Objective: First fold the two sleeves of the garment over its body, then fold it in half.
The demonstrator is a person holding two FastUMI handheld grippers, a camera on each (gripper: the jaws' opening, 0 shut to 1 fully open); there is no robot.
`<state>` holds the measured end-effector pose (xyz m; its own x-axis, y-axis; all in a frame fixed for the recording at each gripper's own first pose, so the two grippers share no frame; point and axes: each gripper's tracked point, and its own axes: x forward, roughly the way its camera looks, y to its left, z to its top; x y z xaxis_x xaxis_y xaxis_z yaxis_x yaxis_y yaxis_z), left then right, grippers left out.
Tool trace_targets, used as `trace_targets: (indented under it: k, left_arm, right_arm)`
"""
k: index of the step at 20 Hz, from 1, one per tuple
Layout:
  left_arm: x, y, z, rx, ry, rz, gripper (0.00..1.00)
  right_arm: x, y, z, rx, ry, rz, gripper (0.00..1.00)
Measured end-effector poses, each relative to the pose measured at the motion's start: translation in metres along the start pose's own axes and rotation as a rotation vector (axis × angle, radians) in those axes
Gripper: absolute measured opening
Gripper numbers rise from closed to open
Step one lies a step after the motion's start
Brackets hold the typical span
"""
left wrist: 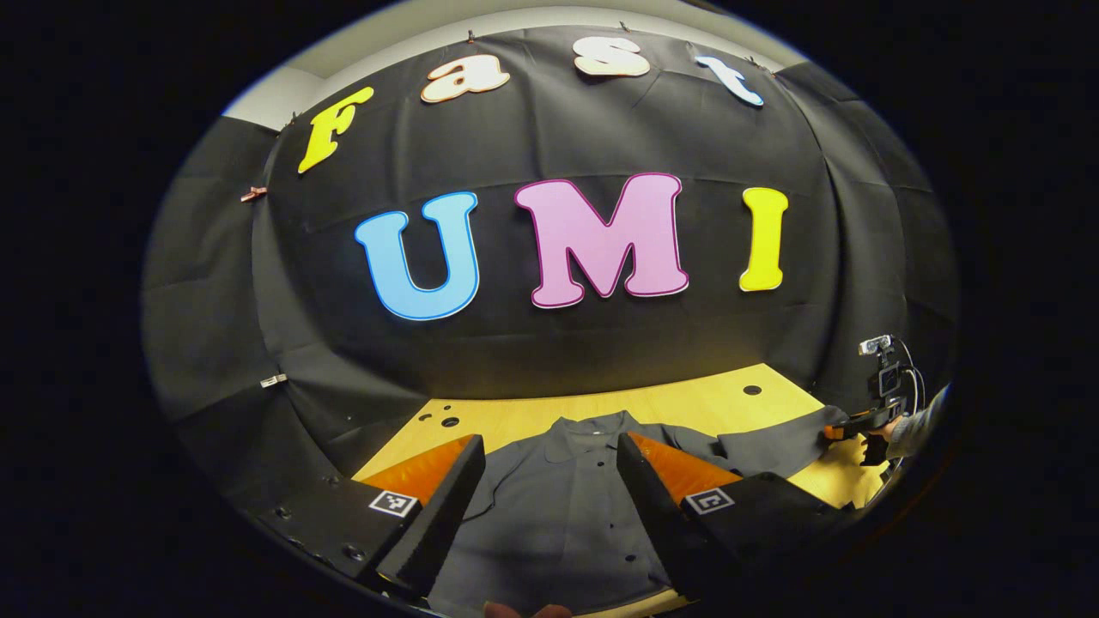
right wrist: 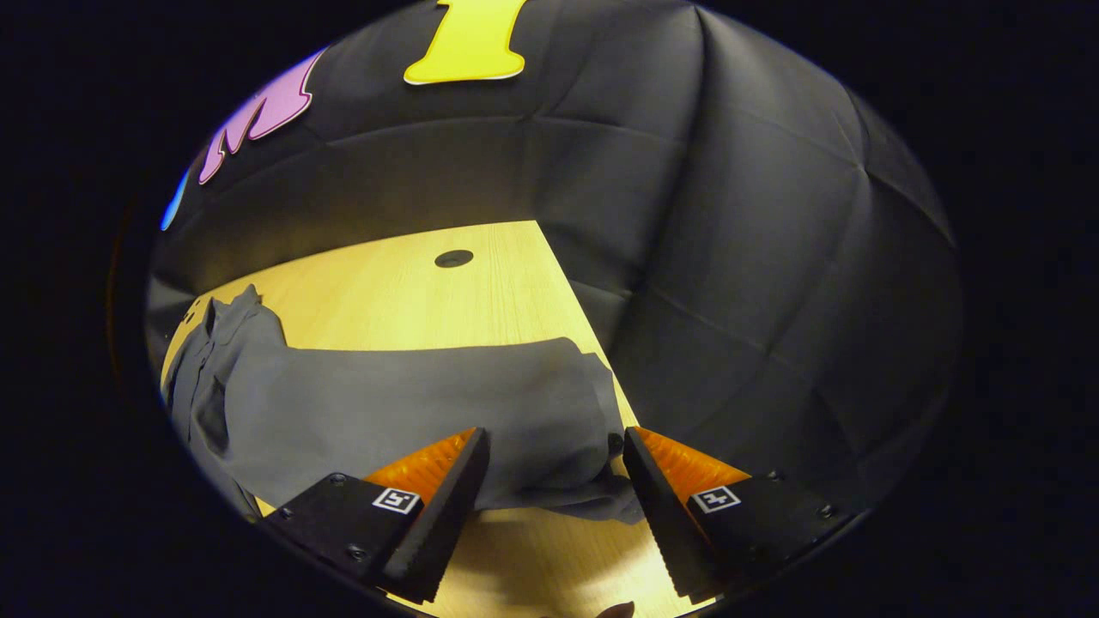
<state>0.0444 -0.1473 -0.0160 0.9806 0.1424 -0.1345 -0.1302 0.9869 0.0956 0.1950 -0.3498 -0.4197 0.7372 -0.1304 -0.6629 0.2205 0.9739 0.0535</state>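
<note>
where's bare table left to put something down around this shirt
Bare table lies beyond the outstretched sleeve, up to the booth wall, around a round hole. A strip shows nearer than the cuff. The shirt covers the middle.

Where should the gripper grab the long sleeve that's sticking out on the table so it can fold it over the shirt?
Probably at the cuff end of the sleeve, where it lies flat on the wooden table, stretched away from the shirt body. The right gripper already has its open fingers either side of that end, so it could come straight down, pinch the cuff edge, then carry it across.
</note>
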Motion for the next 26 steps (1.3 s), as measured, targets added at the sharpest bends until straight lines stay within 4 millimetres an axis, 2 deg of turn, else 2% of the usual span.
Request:
trace_targets:
  k: [2, 3, 4, 7, 10, 14, 18, 21, 26]
  left_arm:
    - [0.0, 0.0, 0.0, 0.002, 0.004, 0.006, 0.98]
    - [0.0, 0.0, 0.001, 0.002, 0.008, 0.009, 0.97]
    - [-0.002, 0.001, 0.0, 0.003, 0.012, 0.014, 0.98]
    - [-0.004, 0.007, -0.002, -0.006, 0.021, 0.021, 0.97]
    - [-0.006, 0.013, -0.007, -0.008, 0.029, 0.014, 0.97]
    - [-0.009, 0.026, -0.016, -0.026, 0.032, -0.019, 0.97]
    - [-0.009, 0.045, -0.015, -0.038, 0.012, -0.071, 0.97]
    - [-0.004, 0.064, -0.015, -0.045, -0.002, -0.105, 0.97]
    - [0.002, 0.094, -0.027, -0.073, -0.003, -0.165, 0.97]
  right_arm:
    - [0.003, 0.006, -0.001, 0.006, -0.01, 0.028, 0.98]
    - [0.005, 0.012, -0.006, 0.028, 0.008, 0.053, 0.87]
    - [0.004, 0.013, -0.003, 0.043, -0.007, 0.058, 0.88]
    - [0.008, 0.01, -0.004, 0.053, 0.021, 0.042, 0.11]
    - [-0.004, 0.011, 0.013, 0.034, -0.041, 0.029, 0.07]
    - [-0.044, 0.021, 0.034, 0.015, -0.122, 0.033, 0.07]
    - [-0.098, 0.021, 0.044, 0.022, -0.175, -0.01, 0.07]
    - [-0.144, 0.029, 0.046, 0.001, -0.216, -0.036, 0.07]
    - [-0.212, 0.067, 0.062, 0.006, -0.293, -0.041, 0.07]
